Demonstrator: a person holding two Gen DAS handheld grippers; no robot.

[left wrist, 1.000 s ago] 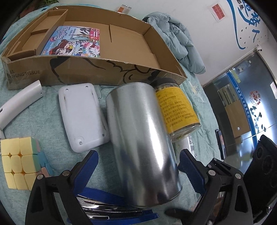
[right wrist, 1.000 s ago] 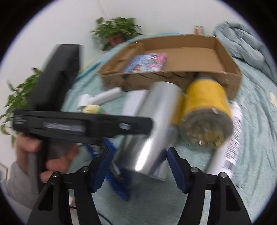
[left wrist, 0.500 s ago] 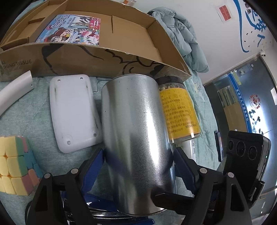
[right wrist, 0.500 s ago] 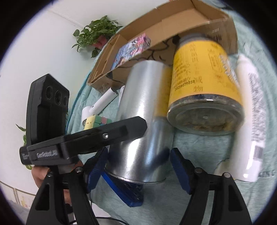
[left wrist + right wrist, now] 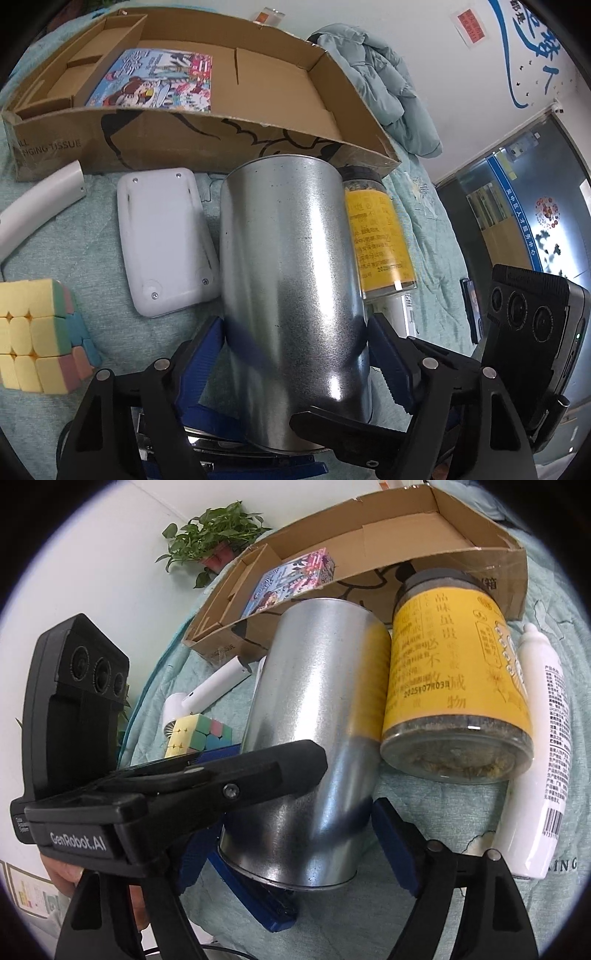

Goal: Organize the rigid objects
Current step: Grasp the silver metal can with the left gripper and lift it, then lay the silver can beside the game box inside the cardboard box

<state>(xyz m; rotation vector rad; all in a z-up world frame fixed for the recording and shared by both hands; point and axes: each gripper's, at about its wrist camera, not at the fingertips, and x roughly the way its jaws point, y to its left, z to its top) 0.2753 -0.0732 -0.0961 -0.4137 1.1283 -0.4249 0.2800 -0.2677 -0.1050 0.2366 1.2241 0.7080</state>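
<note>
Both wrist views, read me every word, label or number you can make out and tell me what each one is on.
"GING TISSUE", cut off at its start: front wall of the brown cardboard box.
"GenRobot.AI": black body of the left gripper.
"2025/07/03", near large Chinese characters: yellow label of the clear glass jar.
Small print and barcode on the white plastic bottle: too small.
Colourful picture book in the box, red wall notice: unreadable.

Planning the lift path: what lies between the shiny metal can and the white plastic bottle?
The yellow-labelled glass jar lies between metal can and white bottle, touching the can; clearest in the right wrist view.
</note>
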